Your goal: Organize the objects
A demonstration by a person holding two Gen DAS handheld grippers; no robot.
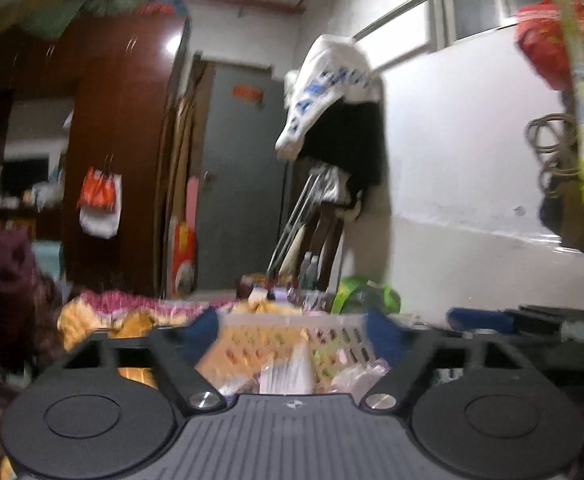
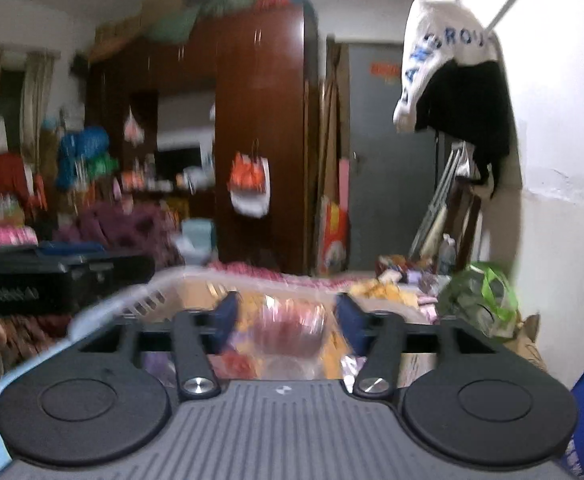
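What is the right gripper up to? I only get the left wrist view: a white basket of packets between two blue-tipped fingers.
Observer: The right gripper is open, with its fingers on either side of a clear packet with reddish contents. Blur hides whether they touch it.
Operator: Is that packet in my basket?
Observer: It appears so. In the right wrist view the white basket shows its rim just left of that gripper.
Operator: Anything further off to the left?
Observer: Blue and green bundles are stacked left of the dark wardrobe.
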